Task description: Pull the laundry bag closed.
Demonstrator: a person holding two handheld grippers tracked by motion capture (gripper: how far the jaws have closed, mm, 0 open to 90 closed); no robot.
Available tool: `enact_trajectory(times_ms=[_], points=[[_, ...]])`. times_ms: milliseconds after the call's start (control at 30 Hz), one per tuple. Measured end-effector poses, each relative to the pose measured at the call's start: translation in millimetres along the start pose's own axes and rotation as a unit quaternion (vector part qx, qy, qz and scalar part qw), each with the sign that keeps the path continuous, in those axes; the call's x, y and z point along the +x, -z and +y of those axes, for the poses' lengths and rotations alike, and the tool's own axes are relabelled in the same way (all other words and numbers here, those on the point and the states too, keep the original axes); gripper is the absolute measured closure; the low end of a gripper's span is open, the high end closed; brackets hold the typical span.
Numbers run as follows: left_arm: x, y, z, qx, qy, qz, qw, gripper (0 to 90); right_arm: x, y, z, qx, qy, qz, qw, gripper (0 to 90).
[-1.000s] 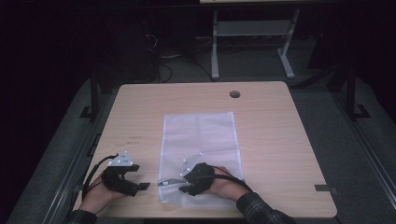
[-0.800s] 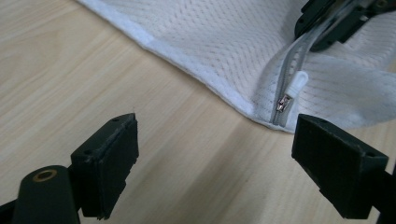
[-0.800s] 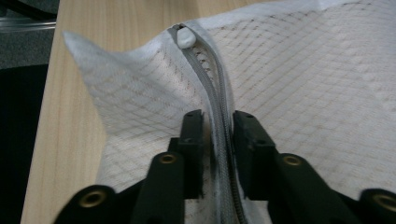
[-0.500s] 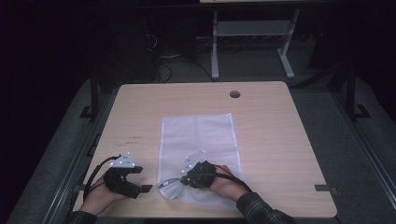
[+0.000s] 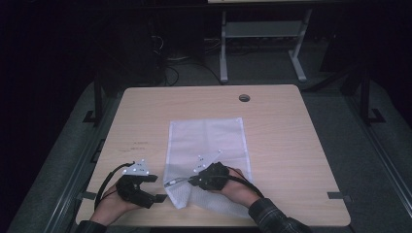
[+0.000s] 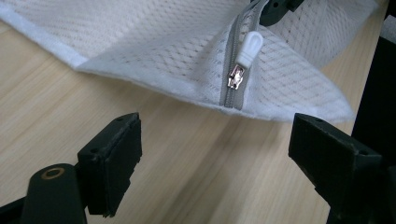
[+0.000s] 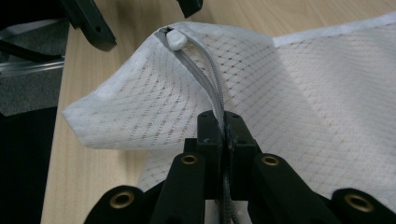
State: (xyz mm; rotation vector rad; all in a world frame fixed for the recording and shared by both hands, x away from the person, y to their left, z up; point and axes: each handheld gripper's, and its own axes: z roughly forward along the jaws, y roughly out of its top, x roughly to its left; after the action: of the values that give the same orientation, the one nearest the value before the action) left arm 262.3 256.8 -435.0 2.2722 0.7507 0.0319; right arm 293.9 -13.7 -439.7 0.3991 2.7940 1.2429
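A white mesh laundry bag point(image 5: 206, 141) lies flat in the middle of the wooden table point(image 5: 291, 145). My right gripper point(image 5: 187, 180) is shut on the bag's grey zipper seam near its front left corner and holds that corner raised off the wood. In the right gripper view the jaws point(image 7: 223, 126) pinch the zipper tape, and the white zipper pull point(image 7: 176, 39) sits at the far end. My left gripper point(image 5: 156, 188) stands open just left of the raised corner. Its view shows the zipper pull point(image 6: 247, 46) ahead of the spread jaws point(image 6: 217, 154), with nothing between them.
A round cable hole point(image 5: 244, 98) sits near the table's far edge. A grey metal stand point(image 5: 262, 29) is on the dark floor behind the table. Both hands rest close to the table's front edge.
The left gripper has shifted a little to the right, toward the bag's corner. The right gripper has stayed put at the bag's front left corner, now pinched on the seam.
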Motion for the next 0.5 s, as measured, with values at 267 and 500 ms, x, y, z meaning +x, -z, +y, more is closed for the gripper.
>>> enact_trajectory(times_ms=[267,500], points=[[-3.9,-5.5,6.1,-0.004,0.003,-0.008,1.0,21.4,-0.1,4.6,3.2,-0.016,-0.009,0.007,0.9998,85.8],[-1.3,-0.2,9.3,-0.026,0.01,-0.019,0.9994,47.9,3.3,4.7,3.7,-0.015,-0.006,0.013,0.9998,85.8]])
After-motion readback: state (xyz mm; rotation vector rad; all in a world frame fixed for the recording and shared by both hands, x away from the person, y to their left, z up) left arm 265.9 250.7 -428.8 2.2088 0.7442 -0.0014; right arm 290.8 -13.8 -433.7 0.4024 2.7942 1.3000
